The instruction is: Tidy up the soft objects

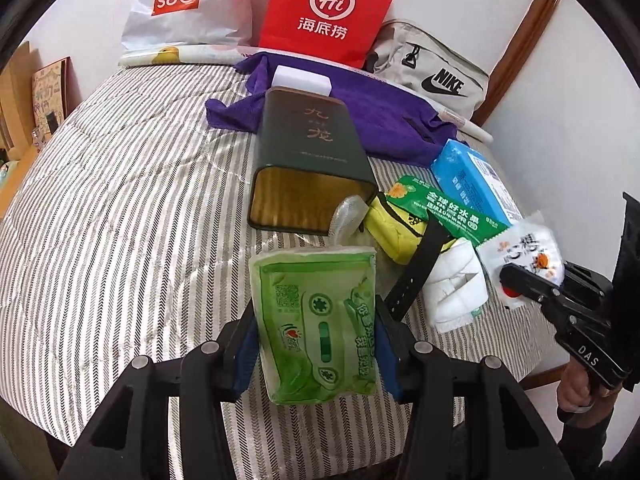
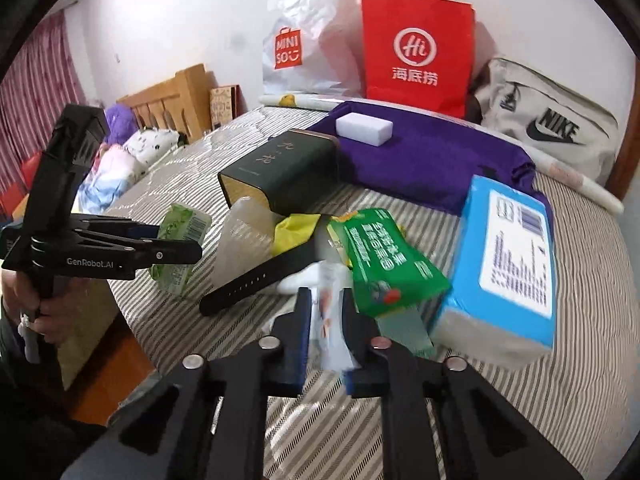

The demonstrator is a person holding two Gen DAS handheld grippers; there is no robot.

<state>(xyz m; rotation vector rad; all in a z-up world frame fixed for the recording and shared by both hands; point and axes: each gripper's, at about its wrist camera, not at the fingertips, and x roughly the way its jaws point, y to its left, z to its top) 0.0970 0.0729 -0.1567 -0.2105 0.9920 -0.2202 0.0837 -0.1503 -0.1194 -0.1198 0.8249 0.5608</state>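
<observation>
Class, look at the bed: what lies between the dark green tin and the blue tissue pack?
A yellow pouch and a green snack packet lie between the dark green tin and the blue tissue pack, clearest in the left wrist view.

Two grippers are counted: between the jaws of the left gripper [image 1: 316, 344] one green tissue pack [image 1: 316, 320] is clamped, between those of the right gripper [image 2: 326, 320] one white packet [image 2: 330, 320]. Beyond the jaws, two shopping bags, red [image 1: 328, 12] and white [image 1: 180, 4], and one dark tin [image 1: 308, 160] are seen.
</observation>
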